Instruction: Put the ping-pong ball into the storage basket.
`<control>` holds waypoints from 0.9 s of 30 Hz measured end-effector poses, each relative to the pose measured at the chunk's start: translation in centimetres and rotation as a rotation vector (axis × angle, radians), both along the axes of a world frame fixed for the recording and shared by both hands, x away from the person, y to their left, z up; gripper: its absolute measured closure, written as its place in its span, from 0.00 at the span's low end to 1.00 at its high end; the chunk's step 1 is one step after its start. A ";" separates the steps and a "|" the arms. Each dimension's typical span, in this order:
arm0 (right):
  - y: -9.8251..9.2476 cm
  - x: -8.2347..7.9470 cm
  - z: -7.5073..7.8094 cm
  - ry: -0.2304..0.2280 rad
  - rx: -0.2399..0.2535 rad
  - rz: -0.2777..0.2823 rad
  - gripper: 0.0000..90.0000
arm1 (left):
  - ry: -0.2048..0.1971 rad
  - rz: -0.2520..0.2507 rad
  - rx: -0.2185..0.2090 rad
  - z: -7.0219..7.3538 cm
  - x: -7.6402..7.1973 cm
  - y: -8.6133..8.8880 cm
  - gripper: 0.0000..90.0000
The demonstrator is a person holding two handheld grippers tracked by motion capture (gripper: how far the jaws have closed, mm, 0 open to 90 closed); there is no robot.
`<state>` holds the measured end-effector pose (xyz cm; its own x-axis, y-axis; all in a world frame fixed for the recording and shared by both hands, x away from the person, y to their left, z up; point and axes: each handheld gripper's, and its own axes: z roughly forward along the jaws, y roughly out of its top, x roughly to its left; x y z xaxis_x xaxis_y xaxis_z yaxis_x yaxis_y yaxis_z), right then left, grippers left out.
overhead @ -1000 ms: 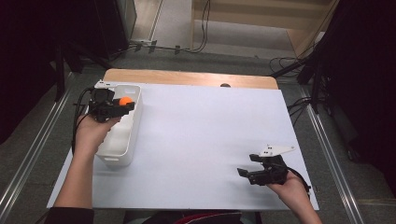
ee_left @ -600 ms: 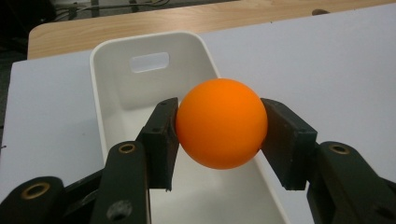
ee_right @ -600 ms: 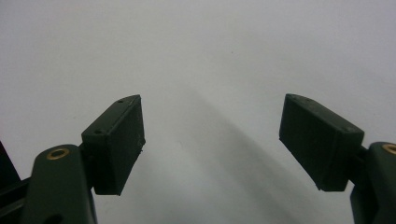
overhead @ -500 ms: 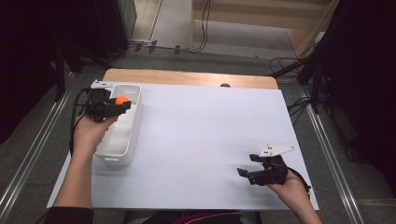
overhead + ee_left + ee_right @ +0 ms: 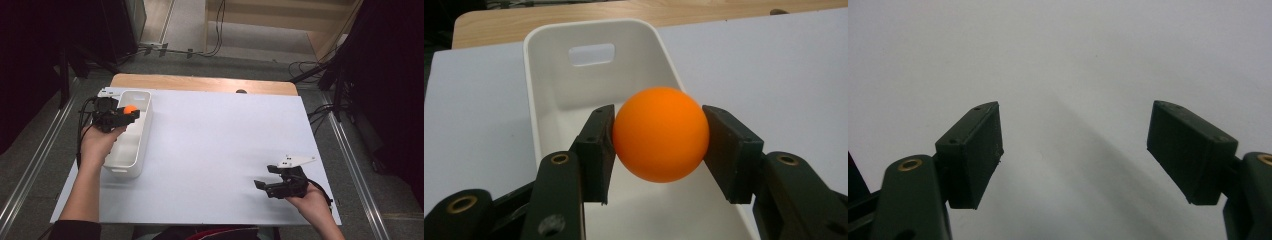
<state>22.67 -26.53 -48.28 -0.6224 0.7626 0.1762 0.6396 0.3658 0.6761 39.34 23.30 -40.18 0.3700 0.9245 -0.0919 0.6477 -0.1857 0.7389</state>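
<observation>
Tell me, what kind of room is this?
Probably a lab or recording workspace, not a home: a table under a plain white sheet, loose cables on the floor behind it, and a person working handheld grippers, the left gripper clamping an orange ball over a white bin.

Nothing readable anywhere here, no labels, brands, numbers or signs on anything in these shots.

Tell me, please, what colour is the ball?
Plain orange ball, clearest in the left gripper view.
</observation>
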 end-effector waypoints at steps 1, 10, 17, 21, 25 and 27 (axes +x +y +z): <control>0.0 0.0 0.0 -0.001 -0.001 0.000 0.23 | 0.001 0.002 0.000 -0.2 0.1 0.0 0.54; 0.0 0.0 0.0 -0.004 -0.001 -0.001 0.23 | 0.015 0.004 0.004 -0.5 0.2 -0.2 0.54; 0.0 0.0 0.0 -0.005 -0.001 -0.001 0.23 | 0.014 0.005 -0.001 -0.3 0.1 -0.2 0.49; 0.0 0.0 0.0 0.000 0.000 -0.001 0.23 | 0.003 0.005 -0.009 0.1 0.0 -0.2 0.45; 0.0 0.0 0.0 0.001 0.000 -0.001 0.23 | 0.005 0.003 -0.011 0.4 -0.1 -0.2 0.44; 0.0 -0.1 0.0 0.000 0.001 -0.002 0.23 | 0.012 0.003 -0.004 0.7 -0.1 -0.3 0.41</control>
<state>22.62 -26.52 -48.25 -0.6209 0.7637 0.1768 0.6404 0.3643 0.6761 39.26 23.04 -39.52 0.3662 0.9252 -0.0997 0.6571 -0.1813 0.7316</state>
